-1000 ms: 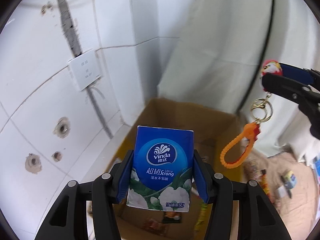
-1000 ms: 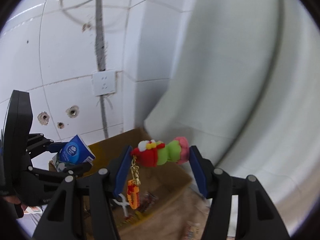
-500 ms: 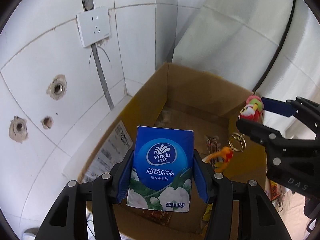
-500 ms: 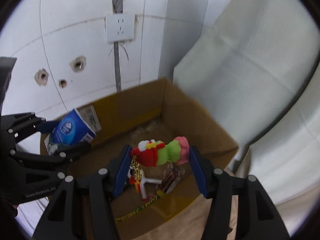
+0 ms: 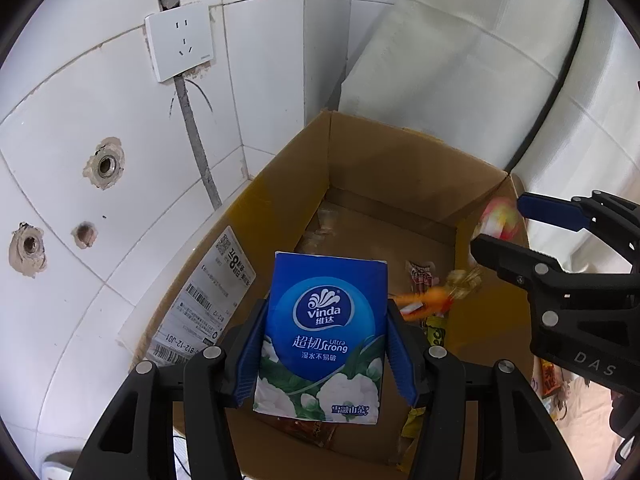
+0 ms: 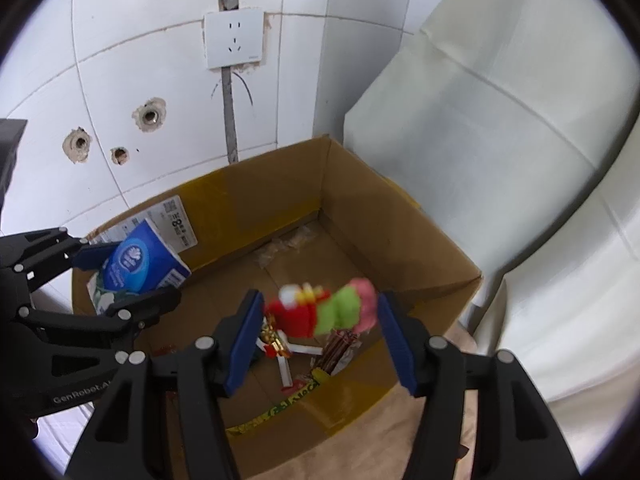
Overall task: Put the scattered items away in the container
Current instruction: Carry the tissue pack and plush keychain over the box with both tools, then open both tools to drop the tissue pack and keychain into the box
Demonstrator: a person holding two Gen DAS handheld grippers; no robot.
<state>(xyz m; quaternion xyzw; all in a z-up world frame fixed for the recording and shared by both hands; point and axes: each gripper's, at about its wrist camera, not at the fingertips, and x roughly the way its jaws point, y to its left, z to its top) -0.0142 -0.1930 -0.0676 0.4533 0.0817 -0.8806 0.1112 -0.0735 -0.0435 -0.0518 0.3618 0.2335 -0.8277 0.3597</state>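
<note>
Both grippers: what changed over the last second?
Both grippers moved from facing the wall to over the open cardboard box. The right gripper has opened; the plush keychain, blurred, looks released. The left gripper still clamps the tissue pack.

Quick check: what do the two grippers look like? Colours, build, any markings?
Both are matte black plastic linkage frames with silver rivets at the pivots and blue pads on the inner finger faces. Left gripper reads "GenRobot.AI" in white on its body, seen from the right wrist. Right gripper shows "DAS" in white, seen from the left wrist. No cables or sleeves visible.
</note>
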